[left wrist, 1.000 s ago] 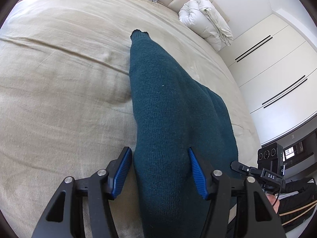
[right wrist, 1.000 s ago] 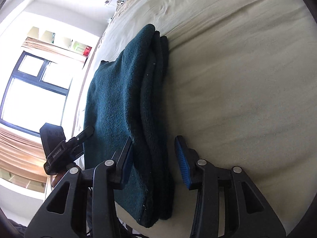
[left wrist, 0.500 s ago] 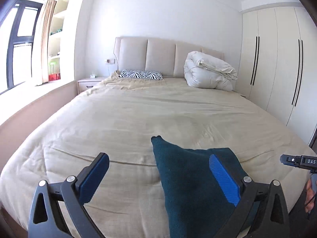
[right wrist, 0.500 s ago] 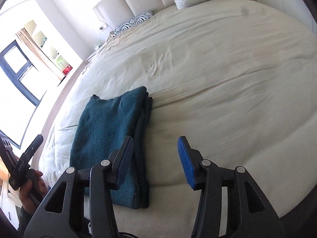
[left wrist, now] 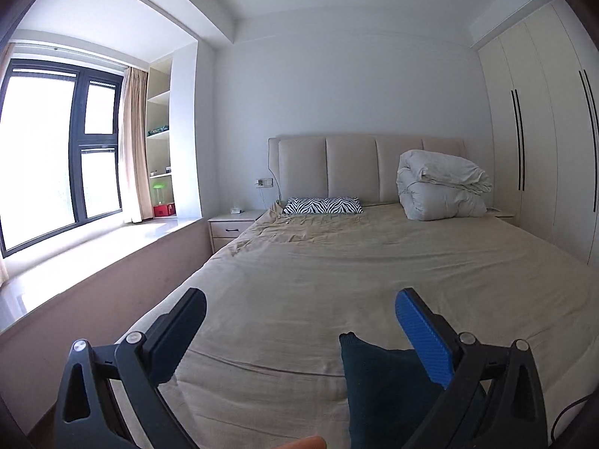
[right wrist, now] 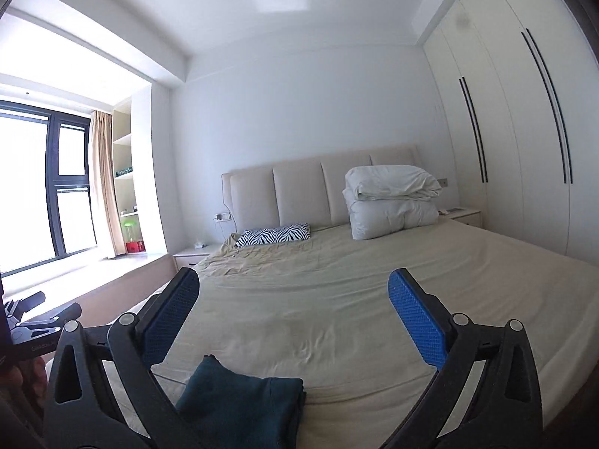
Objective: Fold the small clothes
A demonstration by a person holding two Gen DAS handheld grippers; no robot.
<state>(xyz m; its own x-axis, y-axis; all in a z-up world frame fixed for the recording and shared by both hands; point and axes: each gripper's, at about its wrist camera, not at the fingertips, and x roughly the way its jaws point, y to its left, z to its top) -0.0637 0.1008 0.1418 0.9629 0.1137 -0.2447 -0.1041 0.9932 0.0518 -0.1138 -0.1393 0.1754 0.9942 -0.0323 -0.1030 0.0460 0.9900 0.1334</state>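
A folded dark teal knit garment [left wrist: 385, 393] lies on the near edge of the beige bed [left wrist: 337, 273]. It also shows in the right wrist view [right wrist: 243, 408], low and left of centre. My left gripper [left wrist: 299, 333] is open and empty, held above and behind the garment, which sits low by the right finger. My right gripper [right wrist: 292, 318] is open and empty, raised over the bed's near edge with the garment below it. The left gripper's body [right wrist: 33, 333] shows at the left edge of the right wrist view.
A folded white duvet [left wrist: 441, 191] and a zebra pillow [left wrist: 322, 205] lie at the padded headboard. White wardrobes [right wrist: 524, 142] line the right wall. A window sill bench [left wrist: 75, 258] and a nightstand [left wrist: 230, 226] stand left of the bed.
Both grippers have lifted up and pulled back from the garment, tilting to face the headboard. The folded garment stays on the bed and now sits low in both views.
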